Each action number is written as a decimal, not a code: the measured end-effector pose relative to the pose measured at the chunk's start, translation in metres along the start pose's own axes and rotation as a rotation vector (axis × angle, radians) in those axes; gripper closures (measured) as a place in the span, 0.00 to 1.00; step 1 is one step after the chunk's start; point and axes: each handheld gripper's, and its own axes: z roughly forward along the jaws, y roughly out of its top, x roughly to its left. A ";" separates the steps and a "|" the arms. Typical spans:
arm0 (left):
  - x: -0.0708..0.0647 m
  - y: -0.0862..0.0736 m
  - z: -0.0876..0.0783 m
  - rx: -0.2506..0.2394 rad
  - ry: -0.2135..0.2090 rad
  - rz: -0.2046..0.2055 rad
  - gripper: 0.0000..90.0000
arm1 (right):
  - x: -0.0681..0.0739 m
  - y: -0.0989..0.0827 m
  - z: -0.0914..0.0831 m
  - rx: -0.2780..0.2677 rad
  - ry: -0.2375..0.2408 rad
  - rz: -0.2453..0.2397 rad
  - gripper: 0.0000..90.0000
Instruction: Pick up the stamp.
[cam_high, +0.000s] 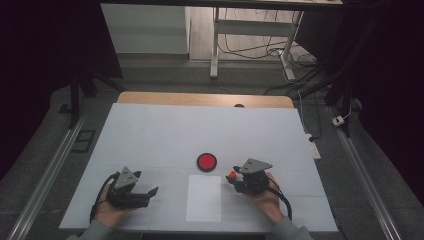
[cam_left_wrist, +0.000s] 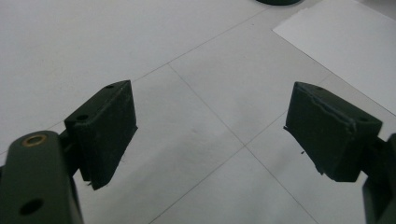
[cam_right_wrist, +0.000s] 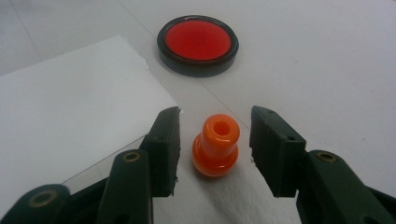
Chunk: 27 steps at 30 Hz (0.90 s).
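- The white table top (cam_high: 150, 135) carries a white rectangular paper sheet (cam_high: 204, 198) near the person's edge, in the middle.
- Just beyond the sheet's far edge lies a round red disc with a black rim (cam_high: 206, 162).
- The left gripper (cam_high: 150, 192) is held low at the near left, its jaws spread wide with bare table between them.
- The right gripper (cam_high: 231, 178) sits at the near right of the sheet, jaws released and parted.
- A small glossy orange plastic knob with a hole in its top (cam_right_wrist: 215, 144) stands upright on the table between the right jaws, touching neither, just right of the paper's corner.
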 end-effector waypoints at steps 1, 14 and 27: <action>0.000 0.000 0.000 0.000 0.000 0.000 0.18 | 0.000 0.000 0.000 0.000 0.001 0.002 0.60; 0.001 -0.001 -0.001 0.004 0.009 -0.002 0.18 | -0.002 -0.001 0.001 0.007 0.009 0.011 0.80; 0.001 -0.001 -0.001 0.004 0.010 0.000 0.18 | -0.006 0.002 -0.009 -0.062 0.010 0.035 0.80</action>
